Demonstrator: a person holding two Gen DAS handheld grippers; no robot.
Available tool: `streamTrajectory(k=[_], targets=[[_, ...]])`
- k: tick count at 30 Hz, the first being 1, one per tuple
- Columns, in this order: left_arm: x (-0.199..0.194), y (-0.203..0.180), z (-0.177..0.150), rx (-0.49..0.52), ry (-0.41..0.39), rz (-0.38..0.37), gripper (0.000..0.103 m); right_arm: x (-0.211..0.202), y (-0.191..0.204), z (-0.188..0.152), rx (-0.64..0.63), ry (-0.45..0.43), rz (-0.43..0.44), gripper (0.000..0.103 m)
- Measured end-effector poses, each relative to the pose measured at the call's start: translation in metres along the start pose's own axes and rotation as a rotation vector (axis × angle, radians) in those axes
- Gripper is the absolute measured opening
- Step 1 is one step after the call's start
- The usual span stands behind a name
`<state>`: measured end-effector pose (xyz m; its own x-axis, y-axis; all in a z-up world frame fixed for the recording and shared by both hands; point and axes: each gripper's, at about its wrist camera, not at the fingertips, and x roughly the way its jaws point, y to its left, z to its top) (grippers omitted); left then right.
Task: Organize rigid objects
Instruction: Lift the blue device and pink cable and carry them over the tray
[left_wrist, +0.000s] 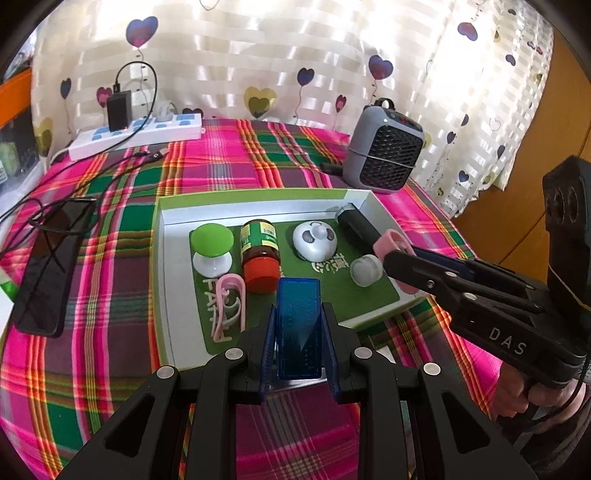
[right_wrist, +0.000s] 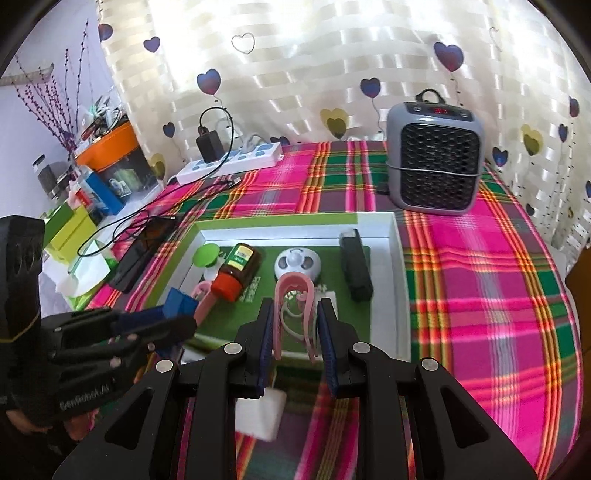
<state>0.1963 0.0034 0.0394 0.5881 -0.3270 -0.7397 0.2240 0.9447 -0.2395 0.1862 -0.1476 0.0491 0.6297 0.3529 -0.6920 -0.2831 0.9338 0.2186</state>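
Two grippers are over the shallow white tray (left_wrist: 162, 258) with the green mat, and each has something in its tongs. The left gripper (left_wrist: 298, 332) is clamped narrow on one translucent blue case (left_wrist: 298, 325), held above the tray's near edge. The right gripper (right_wrist: 295, 328) is pinched on one pink clip (right_wrist: 295, 306), held over the near part of the mat.

Count inside the tray: one green-topped white knob (left_wrist: 211, 251) at its far left, one brown jar (left_wrist: 259, 254) with a red cap lying on its side just right of that, one white round gadget (left_wrist: 314, 242) with grey patches at the middle, one black block (left_wrist: 356, 223) along the right wall, one small grey cap (left_wrist: 365, 270) near the right gripper's tip, and a second pink clip (left_wrist: 231, 308) lying on the mat in front of the knob. That makes two pink clips in all.

Beyond the tray's far right corner stands one grey fan heater (right_wrist: 436, 155), its red display too blurred to read. Beyond the far left corner lies one white power strip (left_wrist: 136, 136) with a black charger (left_wrist: 119, 109) plugged in. Left of the tray, one dark phone (left_wrist: 51, 266) lies flat on the plaid cloth.

Writing: the right gripper's body reads "DAS", the left one's "GenRobot.AI". The mat shows pale letters, partly covered. The jar's yellow-green label is too small to read.
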Motion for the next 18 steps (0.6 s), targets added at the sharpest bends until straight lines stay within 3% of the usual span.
streamTrajectory(k=[18], targets=[[0.021, 0.01, 0.016, -0.016, 0.013, 0.009, 0.023, 0.041, -0.005, 0.012, -0.02, 0.067, 0.0, 0.024]])
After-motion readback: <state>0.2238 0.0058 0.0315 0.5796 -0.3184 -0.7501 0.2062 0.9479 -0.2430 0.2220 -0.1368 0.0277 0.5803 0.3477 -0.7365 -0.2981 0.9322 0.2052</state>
